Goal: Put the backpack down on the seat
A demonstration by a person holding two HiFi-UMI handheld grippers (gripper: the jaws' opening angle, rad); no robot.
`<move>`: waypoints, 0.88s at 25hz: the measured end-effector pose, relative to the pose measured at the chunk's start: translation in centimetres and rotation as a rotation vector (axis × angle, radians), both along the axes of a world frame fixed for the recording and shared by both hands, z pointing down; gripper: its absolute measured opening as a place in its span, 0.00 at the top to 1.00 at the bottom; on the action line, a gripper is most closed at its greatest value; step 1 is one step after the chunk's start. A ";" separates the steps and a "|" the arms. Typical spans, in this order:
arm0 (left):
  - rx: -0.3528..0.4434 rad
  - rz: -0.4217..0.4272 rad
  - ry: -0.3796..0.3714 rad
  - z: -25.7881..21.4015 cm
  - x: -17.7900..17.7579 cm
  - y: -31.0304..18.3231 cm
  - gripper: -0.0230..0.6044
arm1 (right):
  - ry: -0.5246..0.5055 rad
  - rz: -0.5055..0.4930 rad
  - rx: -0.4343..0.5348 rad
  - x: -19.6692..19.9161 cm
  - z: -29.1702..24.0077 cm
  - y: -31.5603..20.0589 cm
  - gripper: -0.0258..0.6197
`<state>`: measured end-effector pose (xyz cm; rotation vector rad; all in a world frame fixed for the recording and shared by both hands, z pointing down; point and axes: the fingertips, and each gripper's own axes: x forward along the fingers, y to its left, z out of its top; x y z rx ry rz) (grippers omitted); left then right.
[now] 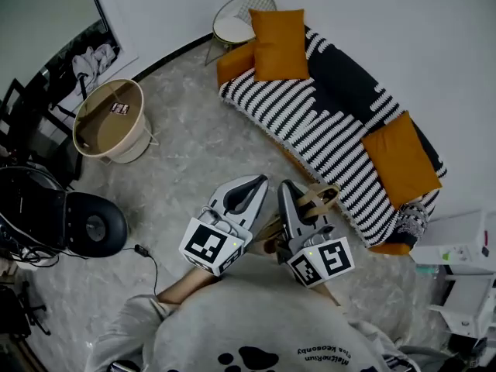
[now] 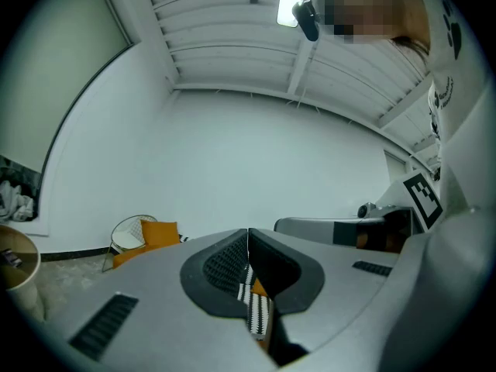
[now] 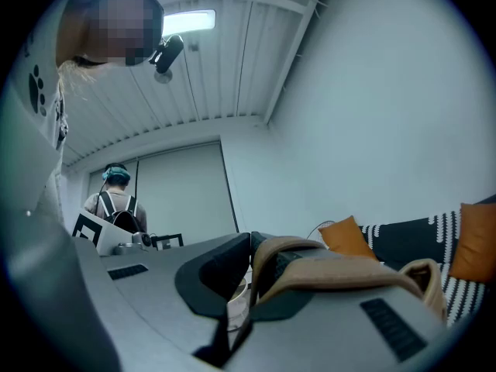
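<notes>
R gripper (image 3: pixel 249 242) is clamped tight on the tan backpack strap (image 3: pixel 333 266), bag not yet on the seat, just beside the striped sofa (image 1: pixel 310 122) w/ orange cushions (image 1: pixel 279 45), while L gripper (image 2: pixel 248 246) has jaws together, empty.

print on sweatshirt (image 1: pixel 256 320) upside down, unreadable

strap (image 3: pixel 349 263): tan woven cloth | right tool (image 3: pixel 249 246): matt grey plastic
</notes>
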<state>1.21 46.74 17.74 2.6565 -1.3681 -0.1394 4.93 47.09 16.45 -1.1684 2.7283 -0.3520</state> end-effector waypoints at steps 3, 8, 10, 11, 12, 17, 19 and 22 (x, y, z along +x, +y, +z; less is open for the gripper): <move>0.007 0.041 0.009 0.2 1.4 -2.6 0.93 | 0.014 0.042 -0.003 1.4 0.5 -2.2 0.91; 0.015 0.102 0.001 0.3 3.4 -6.7 0.93 | 0.020 0.113 0.006 3.7 0.6 -5.6 0.91; 0.023 0.109 -0.001 0.1 3.3 -8.5 0.93 | 0.022 0.131 0.011 3.9 0.6 -7.4 0.91; 0.025 0.110 -0.001 0.1 3.1 -9.6 0.93 | 0.022 0.137 0.010 3.8 0.7 -8.4 0.91; 0.024 0.112 -0.002 0.1 2.7 -10.9 0.93 | 0.020 0.142 0.008 3.5 0.7 -9.7 0.91; 0.025 0.127 -0.005 -0.6 0.4 -18.6 0.93 | -0.006 0.166 0.005 1.6 0.0 -16.8 0.91; 0.030 0.138 -0.004 -1.0 -0.3 -21.6 0.93 | -0.012 0.178 0.013 0.9 -0.5 -19.5 0.91; 0.039 0.169 -0.004 -1.1 -1.1 -25.6 0.93 | -0.014 0.207 0.029 0.1 -0.8 -23.4 0.91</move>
